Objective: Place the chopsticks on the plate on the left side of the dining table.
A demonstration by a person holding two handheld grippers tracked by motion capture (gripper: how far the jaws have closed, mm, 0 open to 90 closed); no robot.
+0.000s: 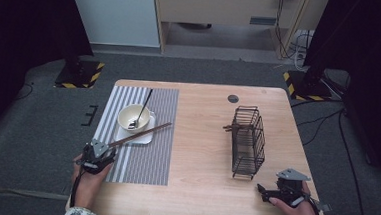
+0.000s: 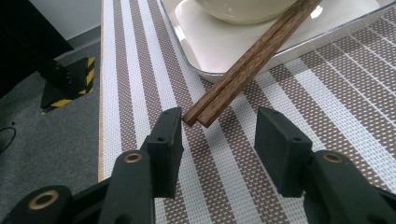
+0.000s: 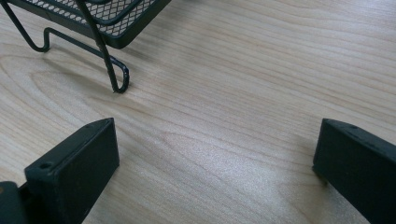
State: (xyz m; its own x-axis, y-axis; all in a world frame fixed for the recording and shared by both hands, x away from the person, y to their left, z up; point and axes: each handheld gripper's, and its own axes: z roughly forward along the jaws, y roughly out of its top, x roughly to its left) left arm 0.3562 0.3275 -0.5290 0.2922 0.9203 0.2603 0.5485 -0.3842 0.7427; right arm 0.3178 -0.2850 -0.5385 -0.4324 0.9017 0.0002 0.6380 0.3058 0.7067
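Resting at the near right of the wooden table [image 1: 201,138], the right gripper [image 1: 268,192] sits in the person's hand with its jaws spread wide and nothing between them; the right gripper view shows bare wood grain there, and just beyond, the bent wire foot of the wire basket [image 3: 116,70] with its mesh floor, a detail too small to read from the high view. At the near left, the left gripper [image 1: 98,152] hovers over the striped placemat [image 1: 146,150]. From above, its jaws seem to meet the near end of the chopsticks [image 1: 139,134], but the left gripper view tells more: the two wooden chopsticks [image 2: 233,79] end in the gap, touching or almost touching the left pad, clear of the right pad, so the jaws are released, not clamped. Farther off, the chopsticks slant up over the edge of the white square plate [image 2: 210,51], which carries the cream bowl [image 1: 135,118]. The high view shows a dark utensil [image 1: 143,107] leaning in that bowl, and the basket standing upright at the right side, well apart from the placemat
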